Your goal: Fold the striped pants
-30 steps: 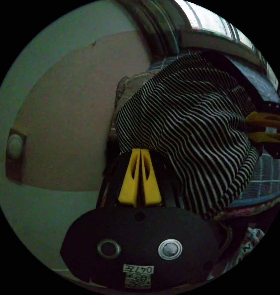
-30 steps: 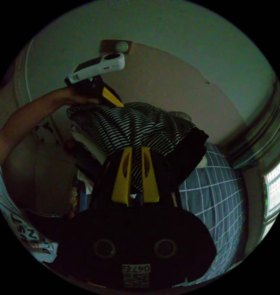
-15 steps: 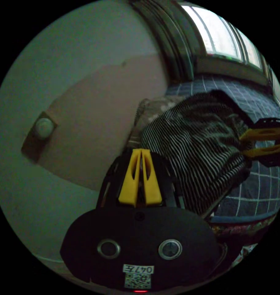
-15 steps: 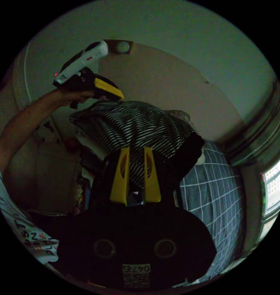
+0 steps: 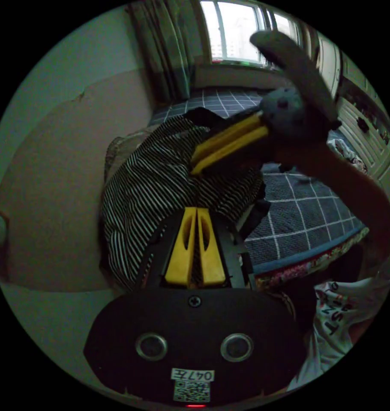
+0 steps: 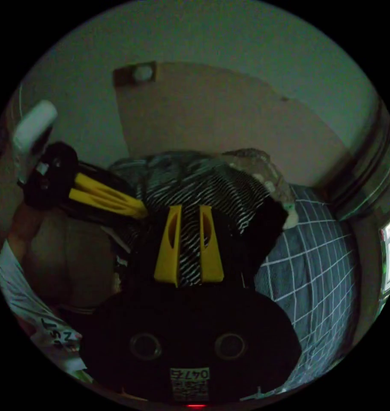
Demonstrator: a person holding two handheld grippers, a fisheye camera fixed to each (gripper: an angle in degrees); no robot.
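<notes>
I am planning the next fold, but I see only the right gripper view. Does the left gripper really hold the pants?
Observer: Yes. In the left gripper view, the left gripper has its jaws closed, with cloth of the striped pants pinched between them.
Operator: How does my right gripper look from that side?
Observer: The right gripper bites the pants close to the left one, its jaws nearly together.
Operator: What lies beyond the pants?
Observer: The checked bedcover runs flat towards a bright window.

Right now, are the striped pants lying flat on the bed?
No: the striped pants hang bunched between both grippers, above the checked bed cover.
</notes>
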